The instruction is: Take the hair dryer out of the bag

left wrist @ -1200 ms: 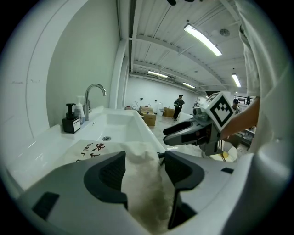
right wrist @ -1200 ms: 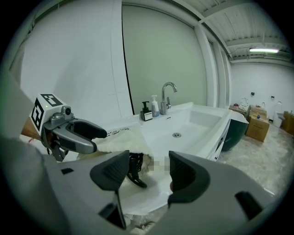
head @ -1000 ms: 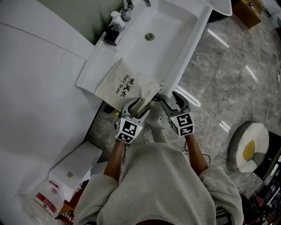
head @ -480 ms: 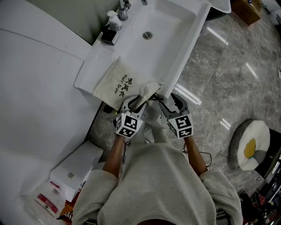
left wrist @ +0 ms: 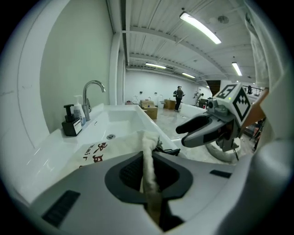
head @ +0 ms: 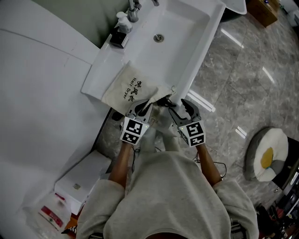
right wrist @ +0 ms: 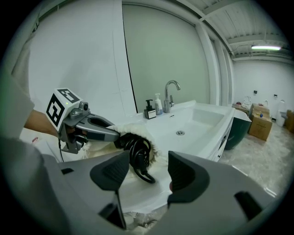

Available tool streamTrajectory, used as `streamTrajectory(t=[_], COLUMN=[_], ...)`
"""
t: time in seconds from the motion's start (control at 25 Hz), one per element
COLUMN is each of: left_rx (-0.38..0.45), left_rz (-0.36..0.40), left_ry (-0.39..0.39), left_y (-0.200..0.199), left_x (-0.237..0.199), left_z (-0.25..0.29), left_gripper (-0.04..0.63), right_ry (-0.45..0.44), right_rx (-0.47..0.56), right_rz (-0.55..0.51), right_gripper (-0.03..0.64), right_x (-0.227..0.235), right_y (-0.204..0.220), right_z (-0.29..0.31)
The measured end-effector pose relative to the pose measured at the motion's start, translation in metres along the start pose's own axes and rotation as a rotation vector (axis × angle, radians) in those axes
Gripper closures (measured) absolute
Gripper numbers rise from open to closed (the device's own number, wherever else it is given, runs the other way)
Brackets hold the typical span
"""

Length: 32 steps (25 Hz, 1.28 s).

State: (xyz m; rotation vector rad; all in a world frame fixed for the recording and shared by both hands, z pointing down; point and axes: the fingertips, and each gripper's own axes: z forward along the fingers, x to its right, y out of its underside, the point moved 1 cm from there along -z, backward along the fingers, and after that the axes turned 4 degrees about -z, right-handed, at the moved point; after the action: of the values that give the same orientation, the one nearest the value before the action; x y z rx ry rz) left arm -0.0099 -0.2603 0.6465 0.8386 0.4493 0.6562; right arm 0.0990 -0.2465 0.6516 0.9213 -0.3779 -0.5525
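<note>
A cream cloth bag [head: 131, 91] with black lettering lies on the counter's front edge, its mouth toward me. My left gripper [head: 145, 105] has just been closing and now pinches the bag's rim [left wrist: 148, 151]; the cloth is squeezed between its pads. A black coiled cord [right wrist: 138, 153] of the hair dryer pokes out of the bag's mouth; the dryer's body is hidden inside. My right gripper [head: 180, 107] hangs open just right of the mouth, its jaws either side of the cord in the right gripper view [right wrist: 147, 172], apart from it.
The white sink [head: 187, 51] stretches behind the bag, with a faucet [head: 134, 7], a soap bottle [head: 122, 21] and a black dispenser [head: 119, 38] at its back. A white box [head: 81, 175] sits on the floor at lower left. Marble floor lies to the right.
The left gripper's jaws went from wide open to shut on the bag's rim, shifting slightly left. The right gripper has stayed put.
</note>
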Motion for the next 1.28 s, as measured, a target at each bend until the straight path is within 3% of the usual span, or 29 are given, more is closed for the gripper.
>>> streamTrajectory(t=[0.36, 0.84, 1.28], left_rx=[0.041, 0.045, 0.033], left_rz=[-0.026, -0.046, -0.045], left_ry=[0.023, 0.072, 0.098], left_y=[-0.025, -0.045, -0.049], left_x=[-0.008, -0.012, -0.012], left_z=[-0.009, -0.008, -0.011], left_gripper=[0.566, 0.566, 0.566], right_ry=[-0.064, -0.184, -0.116], right_rx=[0.016, -0.024, -0.132], right_rz=[-0.045, -0.219, -0.293], right_gripper=[0.356, 0.356, 0.319], right_x=[-0.023, -0.067, -0.056], right_y=[-0.021, -0.033, -0.020], right_z=[0.012, 0.033, 0.069])
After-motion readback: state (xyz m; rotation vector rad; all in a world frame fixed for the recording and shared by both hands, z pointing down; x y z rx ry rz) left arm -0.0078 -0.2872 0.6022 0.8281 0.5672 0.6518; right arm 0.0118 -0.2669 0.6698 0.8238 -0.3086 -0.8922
